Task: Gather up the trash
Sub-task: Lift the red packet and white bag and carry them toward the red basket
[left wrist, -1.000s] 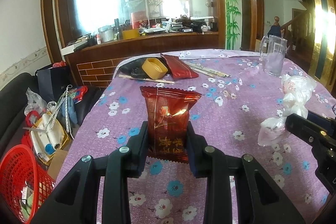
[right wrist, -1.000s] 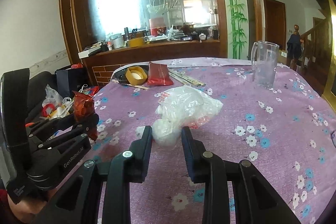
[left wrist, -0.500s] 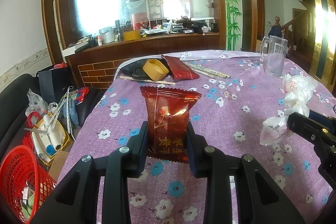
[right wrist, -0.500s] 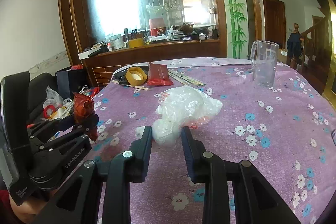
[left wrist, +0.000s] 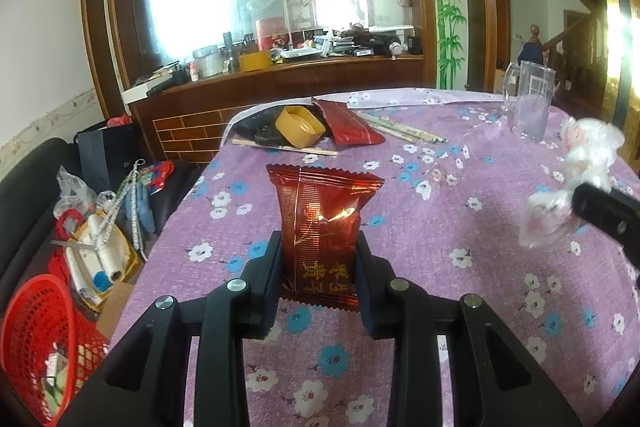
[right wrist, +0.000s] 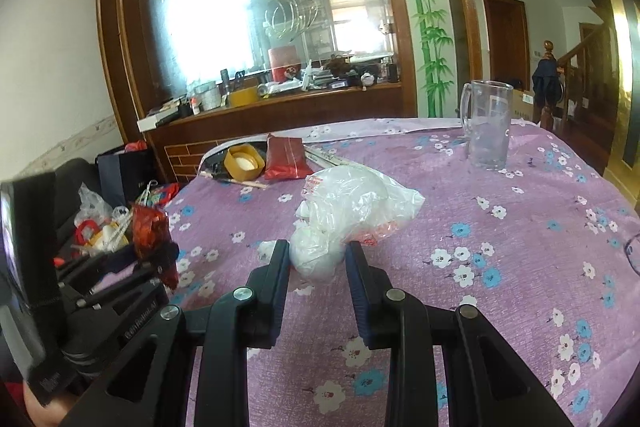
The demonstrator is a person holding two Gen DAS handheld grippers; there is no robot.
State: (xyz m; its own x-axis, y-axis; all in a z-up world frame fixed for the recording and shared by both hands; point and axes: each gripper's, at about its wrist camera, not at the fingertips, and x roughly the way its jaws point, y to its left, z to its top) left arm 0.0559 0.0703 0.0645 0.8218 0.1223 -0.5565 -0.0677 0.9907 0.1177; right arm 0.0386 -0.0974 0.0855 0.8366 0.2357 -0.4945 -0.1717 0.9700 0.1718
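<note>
My left gripper (left wrist: 318, 259) is shut on a shiny red snack wrapper (left wrist: 320, 227), which stands upright between the pads above the purple flowered tablecloth (left wrist: 440, 227). My right gripper (right wrist: 316, 259) is shut on a crumpled clear plastic bag (right wrist: 352, 211), pinched at its knotted lower end. The right wrist view has the left gripper (right wrist: 160, 259) at the far left with the red wrapper (right wrist: 150, 231). At the right edge of the left wrist view, the bag (left wrist: 576, 179) hangs from the right gripper's black finger (left wrist: 604, 215).
At the table's far side lie a yellow lid (left wrist: 300, 125), a second red packet (left wrist: 348, 123), chopsticks (left wrist: 404, 131) and a glass mug (left wrist: 528, 99). A red mesh basket (left wrist: 36, 339) and cluttered boxes (left wrist: 96, 251) sit on the floor to the left, beside a dark sofa.
</note>
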